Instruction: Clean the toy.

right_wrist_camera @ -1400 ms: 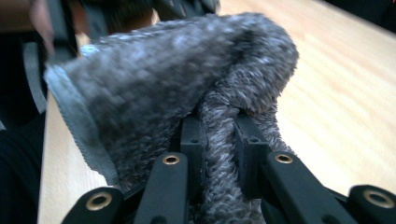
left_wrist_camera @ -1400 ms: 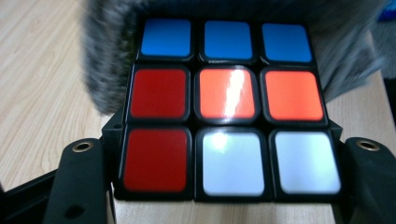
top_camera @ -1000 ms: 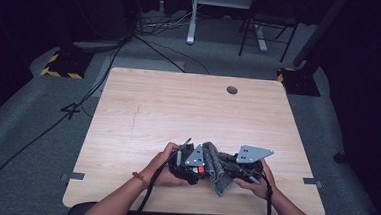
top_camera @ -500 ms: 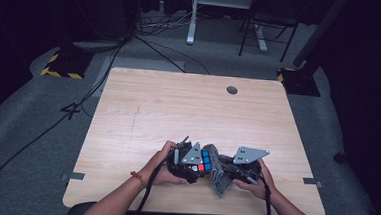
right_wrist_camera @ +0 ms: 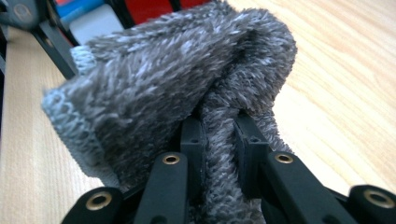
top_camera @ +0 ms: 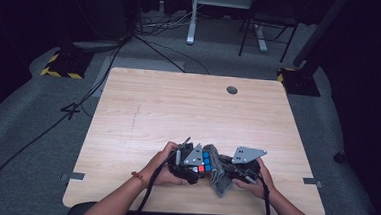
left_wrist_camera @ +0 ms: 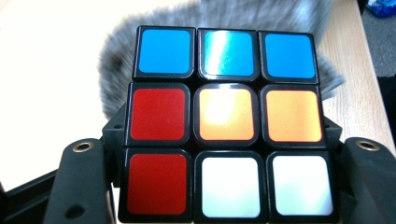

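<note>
Cube square-on in left gripper; cloth bunched upright in right gripper.

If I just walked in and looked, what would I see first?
Probably the colourful puzzle cube, with blue, red, orange and white squares, clamped in the left gripper near the front edge of the wooden table. Right beside it is a fluffy grey cloth, pinched in the right gripper and held up against the cube.
</note>
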The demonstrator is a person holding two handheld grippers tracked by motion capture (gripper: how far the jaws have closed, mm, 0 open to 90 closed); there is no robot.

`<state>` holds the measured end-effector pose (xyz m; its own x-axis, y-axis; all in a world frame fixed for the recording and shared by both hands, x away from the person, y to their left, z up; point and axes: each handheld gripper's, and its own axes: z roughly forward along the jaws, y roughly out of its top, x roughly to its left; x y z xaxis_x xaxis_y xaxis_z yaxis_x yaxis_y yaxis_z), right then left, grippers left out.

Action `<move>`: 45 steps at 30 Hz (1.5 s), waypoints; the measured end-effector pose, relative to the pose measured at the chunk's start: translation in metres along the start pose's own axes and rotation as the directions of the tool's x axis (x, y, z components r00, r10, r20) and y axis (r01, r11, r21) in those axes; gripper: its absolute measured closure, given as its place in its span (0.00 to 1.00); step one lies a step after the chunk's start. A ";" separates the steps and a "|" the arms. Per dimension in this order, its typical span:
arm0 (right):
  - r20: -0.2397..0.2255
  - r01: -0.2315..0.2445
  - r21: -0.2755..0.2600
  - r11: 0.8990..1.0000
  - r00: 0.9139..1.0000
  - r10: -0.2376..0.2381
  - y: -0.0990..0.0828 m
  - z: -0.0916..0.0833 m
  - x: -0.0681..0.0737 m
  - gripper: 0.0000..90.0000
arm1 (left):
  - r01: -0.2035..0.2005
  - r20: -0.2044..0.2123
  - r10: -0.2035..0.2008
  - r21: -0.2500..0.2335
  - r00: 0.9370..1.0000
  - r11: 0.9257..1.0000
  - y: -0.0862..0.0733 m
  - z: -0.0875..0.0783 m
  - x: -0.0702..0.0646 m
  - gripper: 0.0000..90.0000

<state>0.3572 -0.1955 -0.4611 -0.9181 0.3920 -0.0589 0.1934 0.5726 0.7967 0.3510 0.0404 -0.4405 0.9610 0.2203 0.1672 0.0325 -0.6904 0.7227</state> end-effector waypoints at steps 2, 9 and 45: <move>-0.007 0.001 -0.019 1.000 1.000 -0.001 0.001 -0.001 0.001 0.86 | 0.009 0.001 -0.009 -0.004 1.000 1.000 0.000 -0.001 0.001 0.37; 0.020 0.045 -0.114 0.992 0.999 -0.043 0.015 -0.014 0.014 0.86 | 0.021 -0.005 -0.021 0.032 1.000 0.999 -0.002 0.006 0.003 0.37; -0.076 -0.057 -0.141 0.988 0.996 0.047 0.007 -0.015 0.002 0.86 | 0.009 0.016 -0.008 -0.027 1.000 1.000 -0.003 0.003 0.002 0.35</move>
<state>0.3519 -0.2013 -0.4470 -0.9318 0.3622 0.0243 0.1945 0.4418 0.8758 0.3539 0.0413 -0.4445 0.9650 0.2149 0.1505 0.0333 -0.6694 0.7422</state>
